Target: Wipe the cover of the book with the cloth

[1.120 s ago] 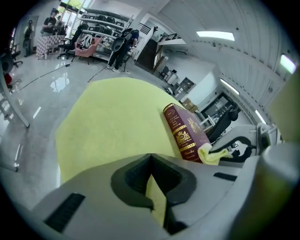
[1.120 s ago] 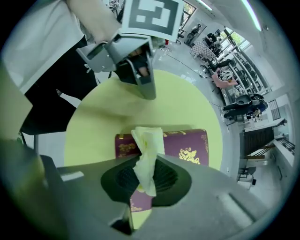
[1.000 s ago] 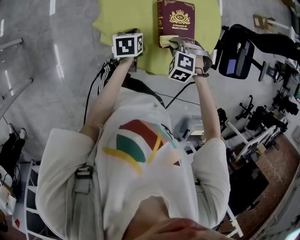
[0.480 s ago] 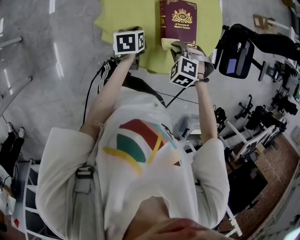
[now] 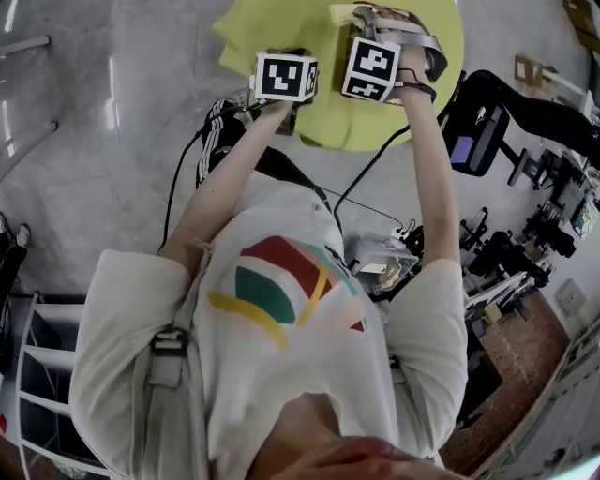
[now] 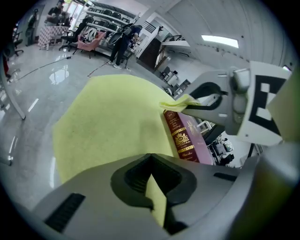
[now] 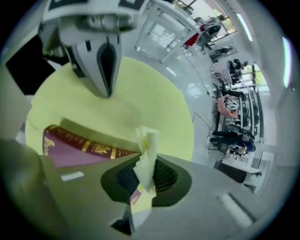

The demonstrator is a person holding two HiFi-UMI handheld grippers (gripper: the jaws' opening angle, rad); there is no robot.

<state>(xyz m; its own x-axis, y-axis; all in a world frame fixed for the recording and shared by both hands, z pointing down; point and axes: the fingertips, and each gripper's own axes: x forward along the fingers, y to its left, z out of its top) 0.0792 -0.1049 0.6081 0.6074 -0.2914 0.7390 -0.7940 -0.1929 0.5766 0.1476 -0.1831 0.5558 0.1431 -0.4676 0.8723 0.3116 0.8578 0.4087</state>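
Note:
A maroon book point(image 6: 185, 140) with gold print lies on the round yellow table cover point(image 6: 112, 122). In the right gripper view the book point(image 7: 70, 145) shows just left of the jaws. My right gripper point(image 7: 143, 164) is shut on a folded pale yellow cloth point(image 7: 146, 154). Seen from the left gripper view, it holds that cloth point(image 6: 180, 102) at the book's far end. In the head view the right gripper point(image 5: 361, 14) covers the book. My left gripper point(image 6: 151, 187) is shut beside the book's near left, with nothing in it. Yellow cover shows through the slit behind its tips.
The table cover point(image 5: 319, 122) ends just in front of the person's body. A black office chair point(image 5: 478, 131) stands at the table's right, with stands and gear point(image 5: 525, 244) beyond it. A white rack point(image 5: 37, 375) is at the lower left. Cables point(image 5: 366, 178) hang from the grippers.
The right gripper has slid with the cloth from the book's near end to its far end. The left gripper has stayed put. The head view has shifted, so the book no longer shows.

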